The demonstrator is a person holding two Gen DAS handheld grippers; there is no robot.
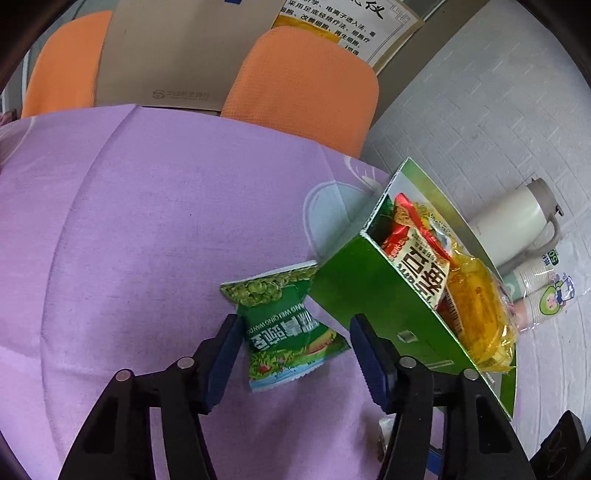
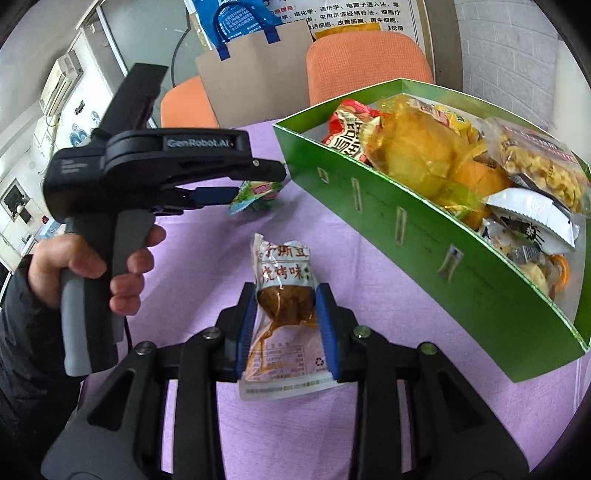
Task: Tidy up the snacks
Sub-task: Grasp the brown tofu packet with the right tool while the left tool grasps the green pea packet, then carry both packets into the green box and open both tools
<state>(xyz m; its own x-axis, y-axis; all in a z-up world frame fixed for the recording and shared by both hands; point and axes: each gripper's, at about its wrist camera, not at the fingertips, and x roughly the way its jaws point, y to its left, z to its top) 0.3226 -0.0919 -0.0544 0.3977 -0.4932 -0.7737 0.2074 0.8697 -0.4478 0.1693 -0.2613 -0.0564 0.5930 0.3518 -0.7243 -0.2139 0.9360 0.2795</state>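
A green pea snack packet [image 1: 284, 325] lies on the purple tablecloth [image 1: 147, 221], beside the green snack box [image 1: 373, 295]. My left gripper [image 1: 293, 332] is open with its jaws on either side of the packet; its left pad touches the packet, the right pad stands apart. In the right wrist view the left gripper [image 2: 221, 194] shows above the same packet [image 2: 255, 194]. My right gripper [image 2: 286, 299] is shut on a clear packet of brown dried tofu [image 2: 284, 295], held over the cloth [image 2: 369, 295]. The green box [image 2: 406, 229] holds several snack packets.
Two orange chairs [image 1: 306, 88] and a cardboard sheet [image 1: 177, 55] stand behind the table. A white thermos [image 1: 517, 218] and a sleeve of paper cups [image 1: 543, 291] lie right of the box. A blue bag [image 2: 240, 26] stands at the back.
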